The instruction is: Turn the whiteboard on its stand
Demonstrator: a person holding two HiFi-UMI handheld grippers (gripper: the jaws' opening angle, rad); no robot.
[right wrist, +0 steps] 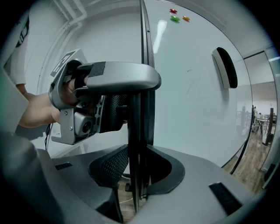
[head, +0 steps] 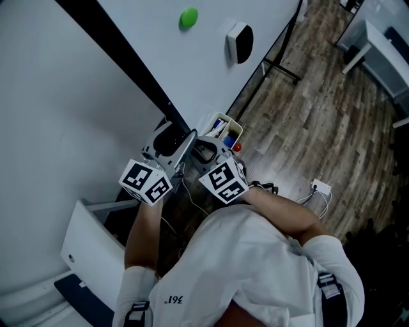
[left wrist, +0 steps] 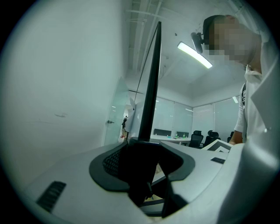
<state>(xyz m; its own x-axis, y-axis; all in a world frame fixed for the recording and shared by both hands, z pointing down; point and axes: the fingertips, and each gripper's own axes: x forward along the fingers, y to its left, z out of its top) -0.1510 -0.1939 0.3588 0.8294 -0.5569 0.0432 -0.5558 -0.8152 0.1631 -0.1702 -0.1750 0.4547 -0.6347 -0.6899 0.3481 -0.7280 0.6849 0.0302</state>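
Left hand-held gripper [left wrist: 142, 168], right hand-held gripper [right wrist: 139, 170], both on one whiteboard [head: 192, 70] edge

A wood-plank floor [head: 319, 121] runs under what may be a white desk [head: 383, 45]. A ceiling strip light [left wrist: 194, 54] glows above glass partitions [left wrist: 173, 116] and black office chairs [left wrist: 197, 139].

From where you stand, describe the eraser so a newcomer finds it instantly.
Find the big whiteboard with the black edge. On its face, near the round green magnet, sits the eraser: the only boxy piece, white with a black pad.
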